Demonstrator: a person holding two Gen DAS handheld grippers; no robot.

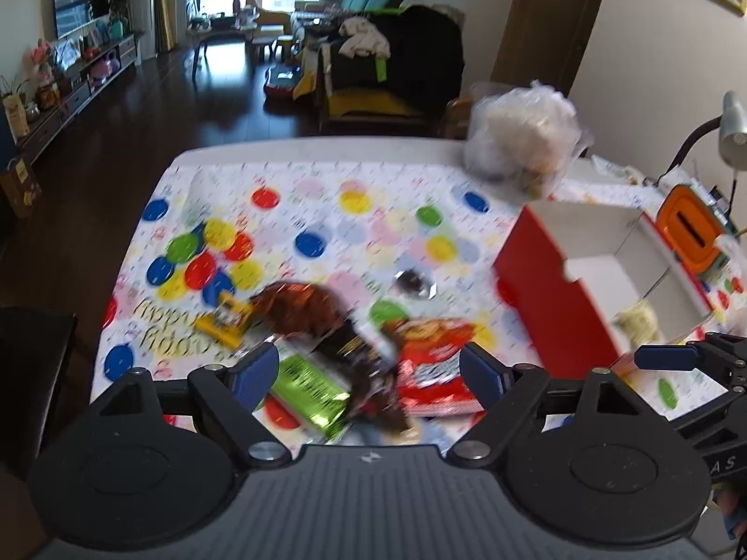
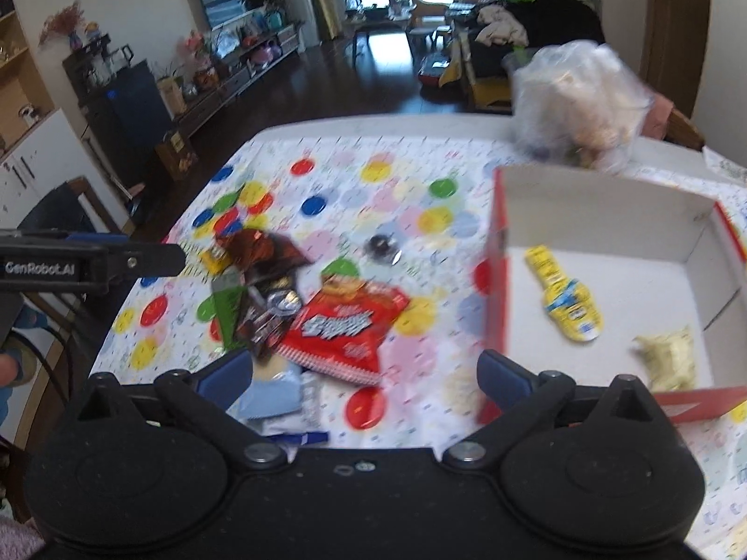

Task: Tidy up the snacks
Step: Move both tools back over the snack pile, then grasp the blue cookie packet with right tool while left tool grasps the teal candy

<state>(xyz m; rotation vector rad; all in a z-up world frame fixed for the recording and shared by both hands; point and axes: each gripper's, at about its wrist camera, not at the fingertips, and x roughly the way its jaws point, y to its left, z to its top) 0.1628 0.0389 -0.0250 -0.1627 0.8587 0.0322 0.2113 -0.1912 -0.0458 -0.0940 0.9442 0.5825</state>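
Snack packets lie in a pile on the dotted tablecloth: a red bag (image 1: 434,364) (image 2: 345,326), a brown bag (image 1: 308,312) (image 2: 266,252), a green packet (image 1: 308,387) (image 2: 226,308) and a small yellow one (image 1: 224,319). My left gripper (image 1: 369,371) hovers open over the pile, its pads touching nothing. My right gripper (image 2: 364,378) is open too, just above the red bag's near edge and a light blue packet (image 2: 275,396). To the right stands a red box (image 1: 551,312) (image 2: 496,289) holding a yellow packet (image 2: 565,301) and a pale one (image 2: 667,359).
A small foil-wrapped sweet (image 1: 413,282) (image 2: 383,247) lies alone beyond the pile. A clear plastic bag (image 1: 523,140) (image 2: 579,102) of goods sits at the table's far right. An orange container (image 1: 691,228) and a desk lamp (image 1: 733,126) stand behind the box.
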